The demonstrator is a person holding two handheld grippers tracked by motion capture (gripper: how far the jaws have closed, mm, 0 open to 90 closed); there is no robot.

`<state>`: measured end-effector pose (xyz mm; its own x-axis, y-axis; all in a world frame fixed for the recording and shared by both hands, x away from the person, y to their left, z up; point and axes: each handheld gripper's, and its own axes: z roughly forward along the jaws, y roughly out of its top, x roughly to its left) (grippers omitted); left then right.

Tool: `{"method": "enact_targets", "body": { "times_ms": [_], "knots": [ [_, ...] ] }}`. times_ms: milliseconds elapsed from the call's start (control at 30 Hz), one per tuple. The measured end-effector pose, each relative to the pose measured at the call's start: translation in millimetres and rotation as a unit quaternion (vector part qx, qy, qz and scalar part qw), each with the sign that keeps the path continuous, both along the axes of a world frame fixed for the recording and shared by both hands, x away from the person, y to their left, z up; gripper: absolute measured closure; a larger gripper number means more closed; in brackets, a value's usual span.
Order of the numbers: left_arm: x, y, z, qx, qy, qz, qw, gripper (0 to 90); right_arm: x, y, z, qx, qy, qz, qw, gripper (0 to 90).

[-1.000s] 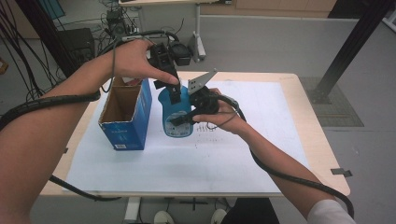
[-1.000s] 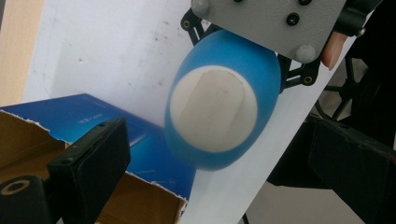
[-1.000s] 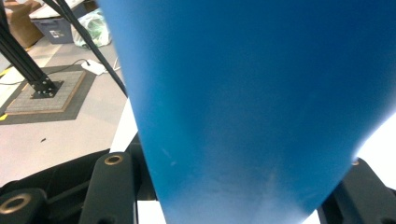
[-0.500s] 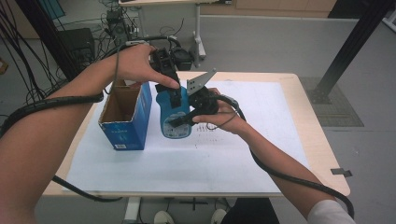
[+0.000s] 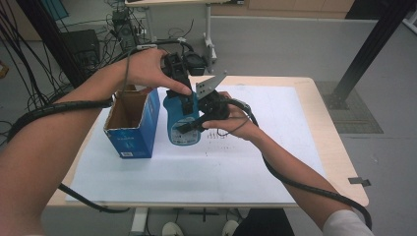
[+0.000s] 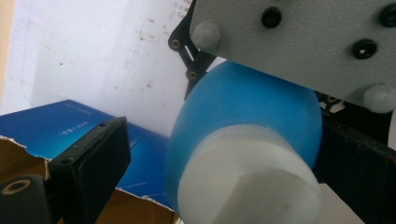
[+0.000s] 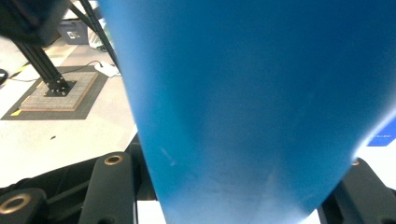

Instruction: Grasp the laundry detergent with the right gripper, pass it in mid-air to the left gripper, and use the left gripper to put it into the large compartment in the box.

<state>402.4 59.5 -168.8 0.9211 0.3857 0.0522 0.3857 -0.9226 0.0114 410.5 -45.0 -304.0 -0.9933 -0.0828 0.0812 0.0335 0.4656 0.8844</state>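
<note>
Bottle unmoved | right gripper still clamps it | left gripper open around cap

a blue bottle with a white cap sits between the left gripper's black jaws, cap toward the camera. an open blue carton lies at the left, and a grey plate overhangs the bottle.

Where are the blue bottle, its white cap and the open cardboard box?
blue bottle (image 5: 183,129), high view, labelled front of body
white cap (image 6: 247,182), left gripper view, side of cap
cardboard box (image 5: 134,140), high view, blue front wall
</note>
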Motion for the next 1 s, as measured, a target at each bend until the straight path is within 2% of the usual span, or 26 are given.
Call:
{"method": "enact_targets", "body": {
  "times_ms": [633, 667, 1000],
  "knots": [
    [-0.1, 1.2, 0.0, 0.000, 0.001, -0.003, 1.0000, 6.3, 0.1, 1.2, 1.7, 0.002, -0.003, 0.001, 1.0000, 43.4],
    [-0.7, 1.3, -0.6, -0.005, -0.001, 0.001, 1.0000, 6.2, 0.2, 1.2, 2.0, 0.002, -0.004, 0.001, 1.0000, 43.4],
    [-0.3, 1.8, 0.0, 0.000, -0.001, -0.004, 1.0000, 6.1, 0.4, 1.0, 2.1, 0.003, -0.005, 0.001, 1.0000, 43.4]
  ]
}}
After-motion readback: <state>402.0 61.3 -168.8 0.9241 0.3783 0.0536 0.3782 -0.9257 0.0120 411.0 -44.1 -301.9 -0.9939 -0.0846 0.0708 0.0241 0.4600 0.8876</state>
